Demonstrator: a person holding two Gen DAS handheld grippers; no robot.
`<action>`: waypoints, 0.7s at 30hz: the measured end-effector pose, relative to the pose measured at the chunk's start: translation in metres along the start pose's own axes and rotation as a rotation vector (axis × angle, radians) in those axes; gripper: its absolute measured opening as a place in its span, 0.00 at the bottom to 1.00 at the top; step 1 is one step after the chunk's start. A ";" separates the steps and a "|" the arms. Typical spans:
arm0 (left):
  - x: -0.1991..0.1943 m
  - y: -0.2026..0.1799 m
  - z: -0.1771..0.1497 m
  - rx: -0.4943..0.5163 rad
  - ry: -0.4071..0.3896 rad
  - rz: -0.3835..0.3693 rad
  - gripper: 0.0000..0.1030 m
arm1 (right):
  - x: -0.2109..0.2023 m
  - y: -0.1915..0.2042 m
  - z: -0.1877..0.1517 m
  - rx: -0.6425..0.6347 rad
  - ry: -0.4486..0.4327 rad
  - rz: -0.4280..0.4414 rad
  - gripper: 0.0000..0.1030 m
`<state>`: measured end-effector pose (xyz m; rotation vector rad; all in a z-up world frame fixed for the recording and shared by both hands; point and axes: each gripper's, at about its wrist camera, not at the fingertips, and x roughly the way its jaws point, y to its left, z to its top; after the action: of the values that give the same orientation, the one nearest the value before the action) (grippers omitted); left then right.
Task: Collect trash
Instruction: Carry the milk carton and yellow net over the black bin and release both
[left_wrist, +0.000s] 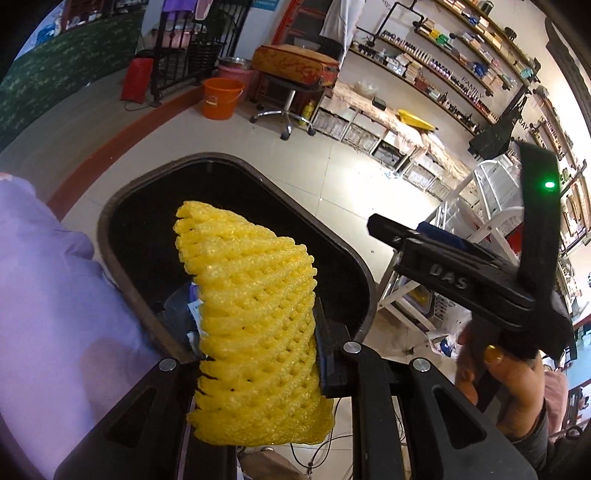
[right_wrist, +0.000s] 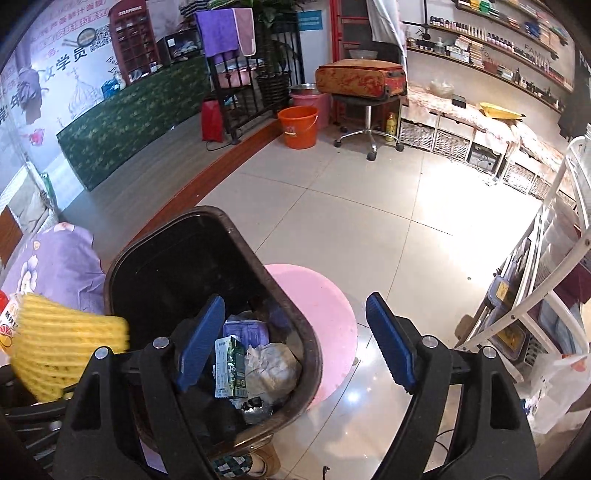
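My left gripper (left_wrist: 258, 365) is shut on a yellow foam fruit net (left_wrist: 251, 317), which hangs over the open mouth of a dark brown trash bin (left_wrist: 236, 162). In the right wrist view the same net (right_wrist: 62, 347) shows at the left edge beside the bin (right_wrist: 122, 258). The bin holds a green carton (right_wrist: 232, 365), crumpled paper (right_wrist: 273, 369) and a purple wrapper. My right gripper (right_wrist: 295, 339) stands open above the bin's near rim with nothing between its blue pads (right_wrist: 388, 339). From the left wrist view the right gripper's body (left_wrist: 472, 280) appears at the right, held by a hand.
A purple flowered cloth (right_wrist: 55, 266) lies left of the bin. A pink round stool (right_wrist: 314, 314) stands behind it. A white rack (right_wrist: 535, 295) and plastic bag (right_wrist: 557, 387) are at the right. An orange bucket (right_wrist: 297, 127) and a swivel stool with a suitcase (right_wrist: 362, 79) stand far off.
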<state>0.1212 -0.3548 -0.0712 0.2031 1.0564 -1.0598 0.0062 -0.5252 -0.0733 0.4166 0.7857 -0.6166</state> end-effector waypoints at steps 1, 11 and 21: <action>0.002 0.000 0.001 0.002 0.004 0.008 0.18 | 0.000 -0.001 -0.001 0.004 0.000 0.000 0.77; -0.013 0.006 -0.011 -0.028 -0.044 0.020 0.86 | 0.012 0.002 -0.005 0.005 0.031 -0.004 0.79; -0.046 0.009 -0.024 -0.027 -0.136 0.129 0.94 | 0.015 0.042 -0.004 -0.061 0.048 0.050 0.80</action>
<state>0.1098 -0.3072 -0.0504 0.1723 0.9222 -0.9291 0.0400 -0.4968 -0.0824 0.3952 0.8357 -0.5361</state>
